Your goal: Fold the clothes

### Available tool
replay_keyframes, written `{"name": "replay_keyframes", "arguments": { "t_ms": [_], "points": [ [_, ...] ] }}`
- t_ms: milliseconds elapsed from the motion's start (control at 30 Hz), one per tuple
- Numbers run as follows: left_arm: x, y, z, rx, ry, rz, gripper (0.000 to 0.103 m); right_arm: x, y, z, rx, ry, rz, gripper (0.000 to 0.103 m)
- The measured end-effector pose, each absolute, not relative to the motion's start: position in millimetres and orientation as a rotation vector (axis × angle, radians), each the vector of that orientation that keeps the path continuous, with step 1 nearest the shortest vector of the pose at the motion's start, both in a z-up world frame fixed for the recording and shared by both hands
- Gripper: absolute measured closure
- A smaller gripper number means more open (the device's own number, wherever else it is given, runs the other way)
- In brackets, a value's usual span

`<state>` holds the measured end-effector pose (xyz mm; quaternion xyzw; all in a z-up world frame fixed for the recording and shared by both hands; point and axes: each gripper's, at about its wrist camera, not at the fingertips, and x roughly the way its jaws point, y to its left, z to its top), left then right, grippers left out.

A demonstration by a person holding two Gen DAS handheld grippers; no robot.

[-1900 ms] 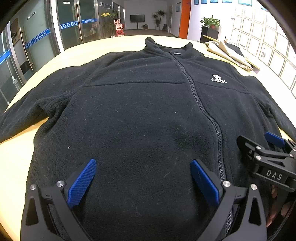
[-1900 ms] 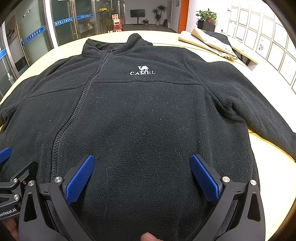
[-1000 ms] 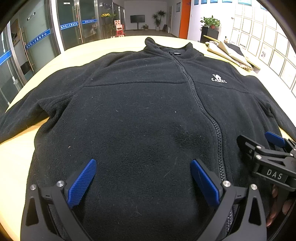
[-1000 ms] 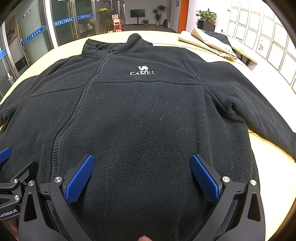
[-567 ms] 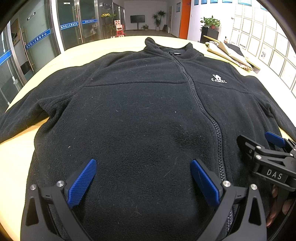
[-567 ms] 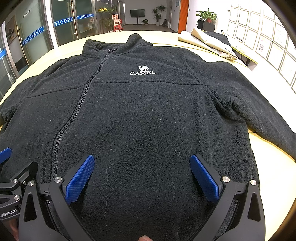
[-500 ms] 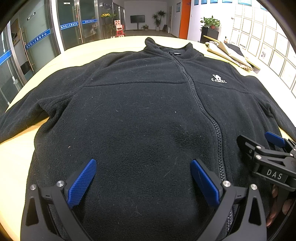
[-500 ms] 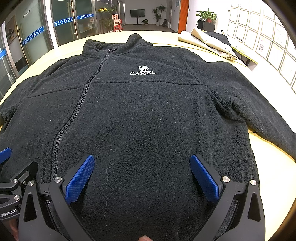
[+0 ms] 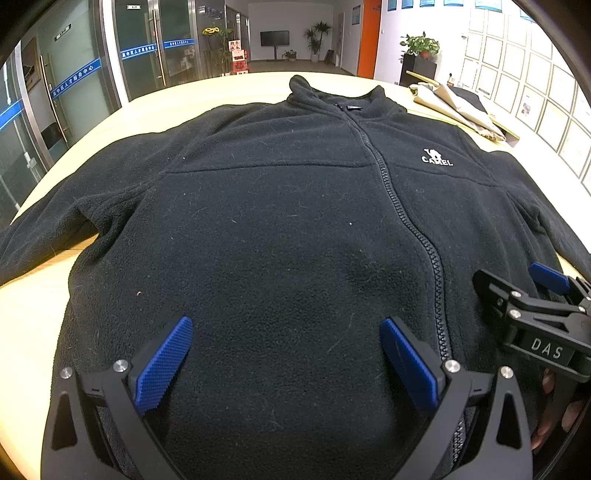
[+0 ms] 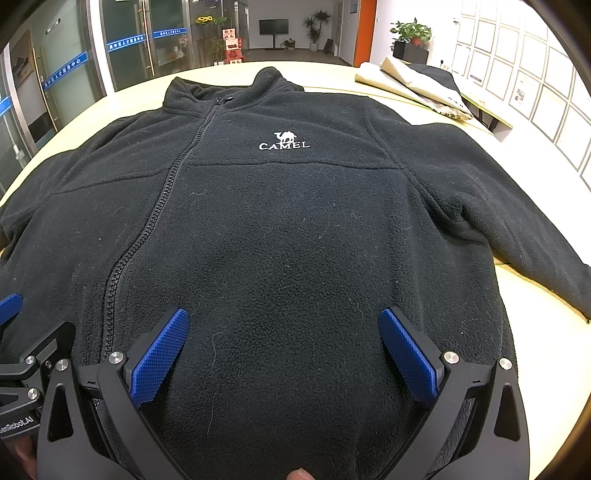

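The jacket [image 9: 280, 236] lies flat on the table [image 9: 33, 325], folded cloth [image 10: 413, 88] behind its collar.

Even, bright indoor light, sharp focus throughout, strong fisheye bending and dark vignetting at the corners.

A pale yellow table [image 9: 40, 317] fills the foreground of a bright office hall. Glass doors [image 9: 155, 44] with blue lettered bands line the left side. At the far end stand a wall screen [image 10: 273, 26], potted plants [image 10: 410, 31] and an orange panel [image 9: 368, 35]. Framed sheets [image 10: 517, 66] cover the white right wall.
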<state>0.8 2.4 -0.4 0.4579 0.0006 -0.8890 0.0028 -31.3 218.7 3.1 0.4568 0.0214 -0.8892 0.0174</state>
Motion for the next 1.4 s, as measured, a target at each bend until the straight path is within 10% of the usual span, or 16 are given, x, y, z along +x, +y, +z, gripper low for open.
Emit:
{"name": "replay_keyframes", "arguments": {
  "t_ms": [600,1000,1400],
  "points": [
    [13,19,45,1.247,-0.079,-2.853,0.000,-23,235,14,1.430,-0.014,-2.733,0.000],
    [-2,85,116,1.117,-0.056,-3.137,0.000,-5,415,90,1.260,-0.313,-3.079,0.000],
    [-56,115,58,1.359,0.066,-3.076,0.000,26,688,28,1.587,-1.145,-3.230,0.000]
  ]
}}
